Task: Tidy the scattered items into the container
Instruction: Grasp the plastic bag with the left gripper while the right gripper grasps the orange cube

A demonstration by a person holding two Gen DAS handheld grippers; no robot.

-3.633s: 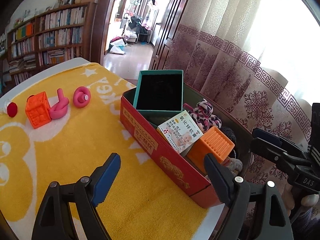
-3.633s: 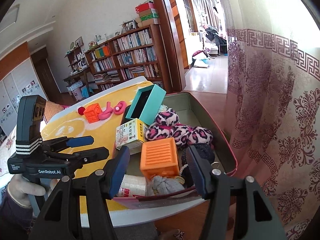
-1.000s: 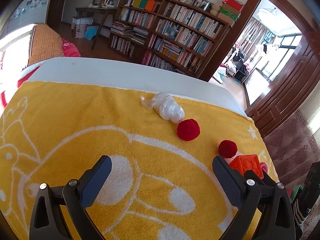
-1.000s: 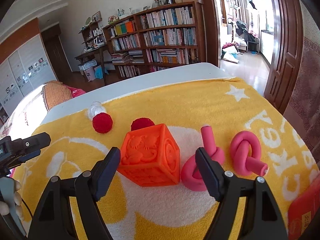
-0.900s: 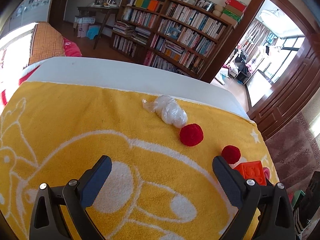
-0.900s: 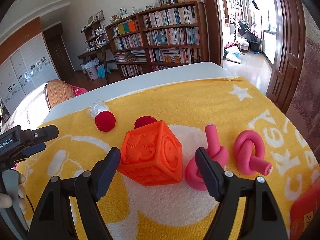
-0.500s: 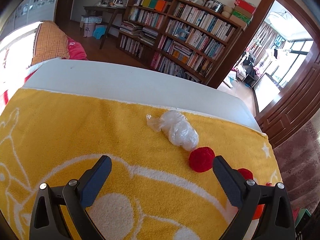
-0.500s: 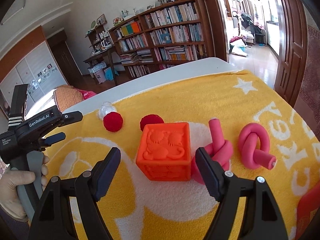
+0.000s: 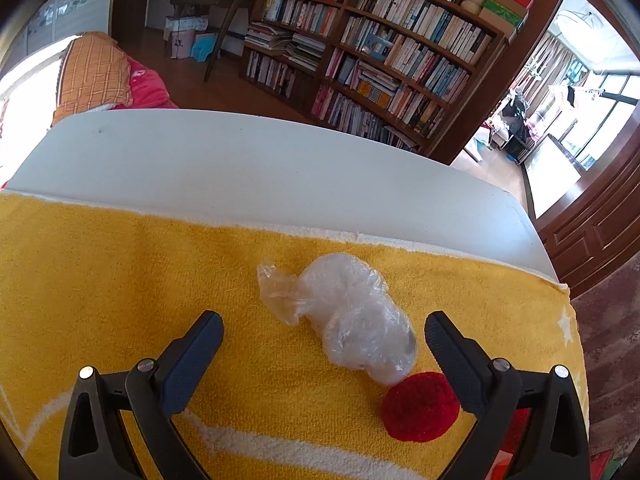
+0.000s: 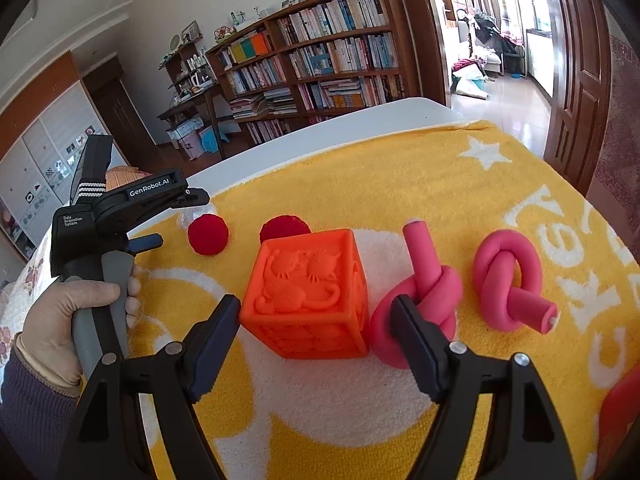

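Left gripper (image 9: 320, 344) jaws wide, straddling crumpled clear plastic bag (image 9: 352, 320) (red pompom (image 9: 420, 406) touching it). Right gripper (image 10: 316, 332) jaws wide, flanking orange embossed cube (image 10: 306, 292).

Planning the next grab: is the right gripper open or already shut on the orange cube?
Open. The right gripper has its fingers spread either side of the orange cube, neither visibly pressing its faces.

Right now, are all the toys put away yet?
Not yet. Both grippers are open and empty: the left gripper is around the plastic bag, the right gripper around the orange cube. Two red pom-poms and two pink knots still wait on the towel.
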